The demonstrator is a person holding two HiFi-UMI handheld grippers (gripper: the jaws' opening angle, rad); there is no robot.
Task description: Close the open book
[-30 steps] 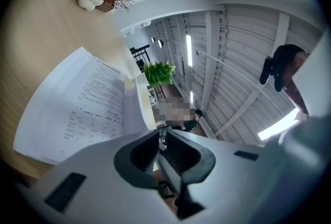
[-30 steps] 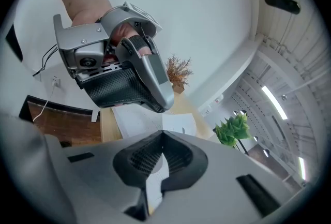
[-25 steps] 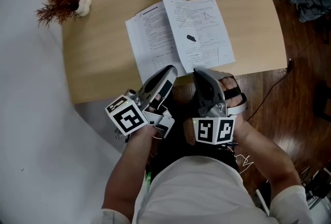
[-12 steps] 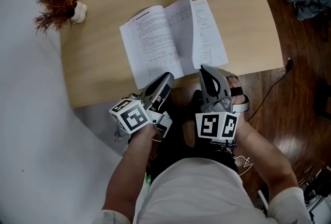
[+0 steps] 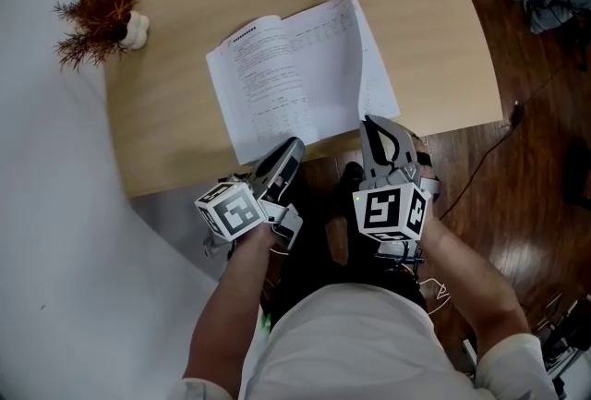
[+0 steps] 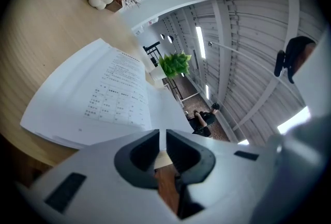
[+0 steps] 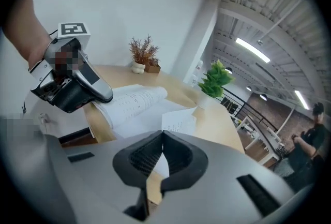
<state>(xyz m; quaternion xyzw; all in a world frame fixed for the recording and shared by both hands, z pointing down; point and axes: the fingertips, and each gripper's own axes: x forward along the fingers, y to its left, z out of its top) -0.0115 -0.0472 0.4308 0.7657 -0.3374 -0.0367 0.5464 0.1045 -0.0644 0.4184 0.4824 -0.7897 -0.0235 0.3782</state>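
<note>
Book's [image 5: 286, 79] right-hand leaf, upright a moment ago, now lies over to the left. Nearest, at the surface's [image 5: 175, 121] near edge: left tool [image 5: 292, 147], jaws a thin slit apart, nothing btwn; right tool [image 5: 371, 123], jaws together, empty. Book lies just beyond, on the surface.

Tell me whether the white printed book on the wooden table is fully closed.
No, the white printed book lies spread on the light wooden table with its printed inside pages facing up and no cover over them.
</note>
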